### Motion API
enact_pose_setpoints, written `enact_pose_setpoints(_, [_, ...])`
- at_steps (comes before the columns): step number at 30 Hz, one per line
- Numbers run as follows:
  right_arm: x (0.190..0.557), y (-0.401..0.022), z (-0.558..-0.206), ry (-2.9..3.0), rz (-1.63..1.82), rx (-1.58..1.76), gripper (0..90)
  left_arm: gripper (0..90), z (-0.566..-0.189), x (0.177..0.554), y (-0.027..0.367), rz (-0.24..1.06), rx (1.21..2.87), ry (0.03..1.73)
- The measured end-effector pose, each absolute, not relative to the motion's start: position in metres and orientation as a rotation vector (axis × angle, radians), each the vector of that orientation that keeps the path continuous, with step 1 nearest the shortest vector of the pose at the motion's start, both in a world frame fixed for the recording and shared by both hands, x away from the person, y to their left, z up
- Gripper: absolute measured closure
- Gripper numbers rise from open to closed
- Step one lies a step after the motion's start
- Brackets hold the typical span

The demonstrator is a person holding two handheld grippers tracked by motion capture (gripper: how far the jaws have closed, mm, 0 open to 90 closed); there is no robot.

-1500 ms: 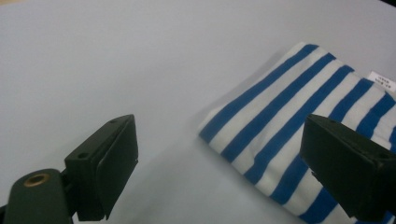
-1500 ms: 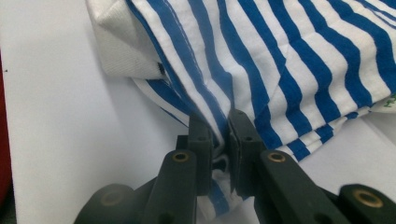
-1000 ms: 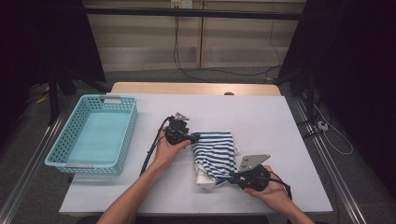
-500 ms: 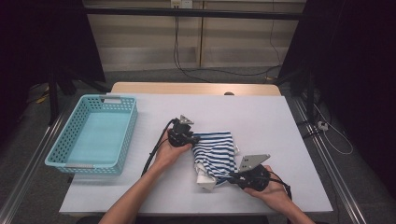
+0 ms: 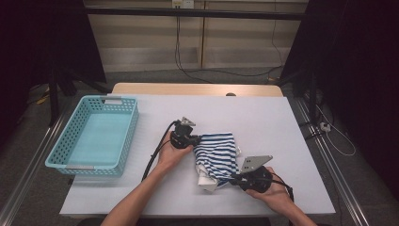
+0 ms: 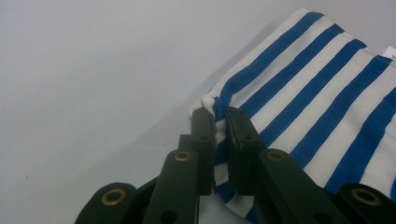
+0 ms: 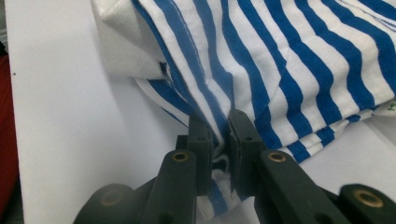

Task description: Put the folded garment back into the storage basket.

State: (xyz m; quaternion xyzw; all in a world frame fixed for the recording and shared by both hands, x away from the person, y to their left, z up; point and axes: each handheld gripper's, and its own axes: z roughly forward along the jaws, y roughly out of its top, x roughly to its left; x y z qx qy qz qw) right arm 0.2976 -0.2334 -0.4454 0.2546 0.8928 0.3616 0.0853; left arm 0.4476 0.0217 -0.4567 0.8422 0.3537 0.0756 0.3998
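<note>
The striped cloth [image 5: 216, 154] lay bunched on the white table [image 5: 282, 127], between my two hands and well apart from the blue basket [image 5: 94, 136]. My left gripper [image 6: 220, 122] had just been closing, and its jaws now pinched a thin edge of the cloth. My right gripper [image 7: 219, 128] was clamped on a fold at the near side. I judged the left hold as the weak one: it caught only the corner of the hem, so a quick pull could let the fabric slip out. The right jaws seemed to hold several layers, and lifting could drag the whole bundle instead of opening it. The cable [image 5: 157, 155] could also catch the cloth.
</note>
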Motion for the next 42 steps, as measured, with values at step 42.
enact_pose_setpoints(42, [0.292,-0.227,-0.414,2.479,1.368,0.782,82.2,83.7,-0.421,0.45,0.05,0.199,1.932,0.858])
